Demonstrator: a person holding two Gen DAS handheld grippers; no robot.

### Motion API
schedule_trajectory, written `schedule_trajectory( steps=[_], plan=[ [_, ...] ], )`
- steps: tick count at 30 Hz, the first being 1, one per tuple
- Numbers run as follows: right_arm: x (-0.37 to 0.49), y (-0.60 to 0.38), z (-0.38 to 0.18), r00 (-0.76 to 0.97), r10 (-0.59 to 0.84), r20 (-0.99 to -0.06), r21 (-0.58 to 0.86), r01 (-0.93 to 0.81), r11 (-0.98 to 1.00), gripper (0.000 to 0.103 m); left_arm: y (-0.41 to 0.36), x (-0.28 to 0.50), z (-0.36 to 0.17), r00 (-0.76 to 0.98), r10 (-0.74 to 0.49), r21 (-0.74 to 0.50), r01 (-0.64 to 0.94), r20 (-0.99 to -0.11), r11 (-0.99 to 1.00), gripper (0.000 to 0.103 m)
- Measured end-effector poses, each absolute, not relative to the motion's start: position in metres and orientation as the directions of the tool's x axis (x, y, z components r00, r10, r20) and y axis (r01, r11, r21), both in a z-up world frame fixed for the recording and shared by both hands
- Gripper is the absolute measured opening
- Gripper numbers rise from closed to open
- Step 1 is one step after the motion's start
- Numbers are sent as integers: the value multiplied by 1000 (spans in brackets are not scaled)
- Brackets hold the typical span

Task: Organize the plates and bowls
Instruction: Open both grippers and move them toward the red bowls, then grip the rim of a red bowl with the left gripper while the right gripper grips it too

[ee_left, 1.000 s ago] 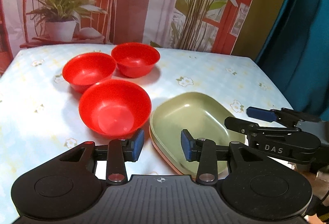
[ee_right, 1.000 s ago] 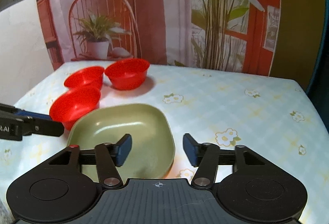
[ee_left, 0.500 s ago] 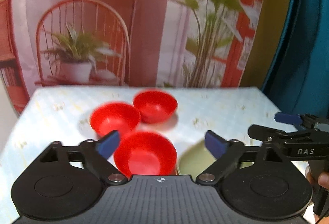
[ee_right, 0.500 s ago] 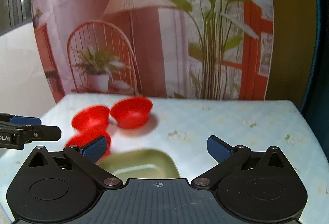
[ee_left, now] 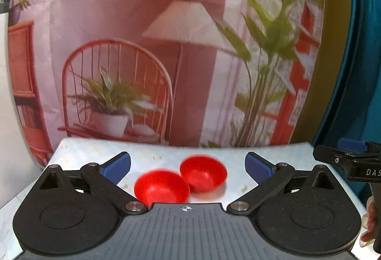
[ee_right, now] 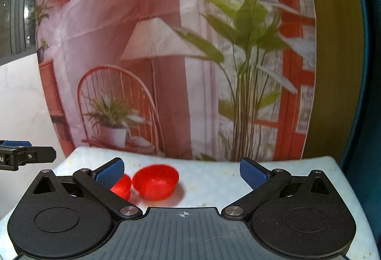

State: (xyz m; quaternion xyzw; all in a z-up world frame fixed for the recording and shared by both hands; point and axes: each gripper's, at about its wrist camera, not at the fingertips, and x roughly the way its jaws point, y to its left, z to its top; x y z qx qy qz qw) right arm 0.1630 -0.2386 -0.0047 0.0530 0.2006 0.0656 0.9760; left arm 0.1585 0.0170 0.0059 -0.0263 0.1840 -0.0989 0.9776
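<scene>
The left gripper (ee_left: 187, 165) is opening wide, nothing between its jaws; the right gripper (ee_right: 182, 170) is spread, empty. Two red bowls (ee_left: 203, 174) sit just ahead on the table (ee_left: 83, 150), seemingly awaiting stacking.

Glossy plastic, matt black tooling, printed cloth

The two red bowls (ee_left: 162, 187) (ee_left: 203, 174) look like smooth, glossy plastic. The left hand-held gripper (ee_left: 188, 163) has matt black plastic arms, a ribbed grey body, shiny metal pivot pins and finely textured blue pads (ee_left: 116, 164); the right hand-held gripper (ee_right: 182, 170) looks the same. The tabletop (ee_left: 152, 155) wears a smooth, pale covering with a faint sheen. The backdrop (ee_left: 190, 45) behind is printed cloth, creased.
</scene>
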Motion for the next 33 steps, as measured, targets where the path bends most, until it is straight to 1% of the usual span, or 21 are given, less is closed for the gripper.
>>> schedule_trajectory(
  steps=[3,5,9,14,23,28,33],
  plan=[
    [172,-236,6,921,124,-369,123,-84,989,103,24,159,13,932,-208,-104,185,-296,977,103],
    [179,-233,13,928,105,-358,119,-67,991,103,28,163,18,936,-209,-117,183,-284,976,103],
    [191,-227,21,938,100,-333,123,-62,991,103,30,172,23,933,-201,-133,168,-298,977,103],
    [206,-212,23,942,104,-320,63,-88,994,103,33,186,21,928,-166,-104,139,-334,985,103],
    [239,-207,12,909,133,-395,100,-101,990,103,47,212,5,915,-119,-78,97,-386,992,103],
    [255,-217,0,912,132,-388,120,-92,988,103,52,228,-1,912,-111,-75,88,-394,993,103],
    [275,-220,-16,896,123,-426,116,-81,990,103,49,250,-10,902,-105,-73,82,-419,994,103]
  ],
)
